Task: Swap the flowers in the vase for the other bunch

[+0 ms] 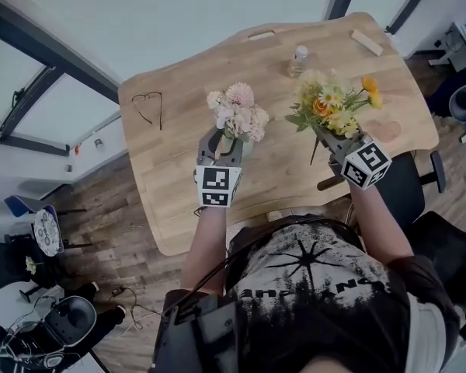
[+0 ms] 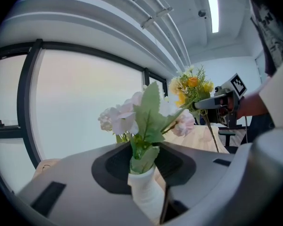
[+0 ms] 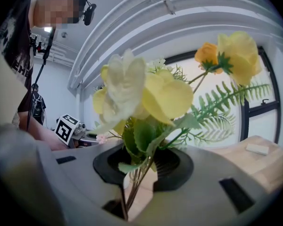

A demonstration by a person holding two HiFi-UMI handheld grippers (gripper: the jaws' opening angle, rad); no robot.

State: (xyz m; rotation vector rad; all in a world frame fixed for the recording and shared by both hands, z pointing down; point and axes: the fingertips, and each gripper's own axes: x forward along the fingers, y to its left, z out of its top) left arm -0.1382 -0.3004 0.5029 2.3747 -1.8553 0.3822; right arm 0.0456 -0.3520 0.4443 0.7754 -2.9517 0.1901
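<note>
Clamping the white vase (image 2: 144, 194) just under its neck with the left gripper (image 1: 224, 146), pressed in on it from both sides, over the wooden table (image 1: 186, 177) straight ahead of the person; cannot tell whether standing on the wood or lifted clear. Carrying the pink flowers (image 1: 237, 111) inside that vase, upright, stems down in the neck. Pinching the thin stems of the yellow bunch (image 1: 334, 103) with the right gripper (image 1: 326, 140), drawn almost together on them, heads up, near the pink ones but apart. Judging from this: replacement bunch in hand and vase steadied, yet nothing swapped so far. Left to do, most likely: draw out the pink flowers, lay them on the table, then feed the yellow stems into the neck. Awkward with both tongs full, so probably calls for freeing one first.
</note>
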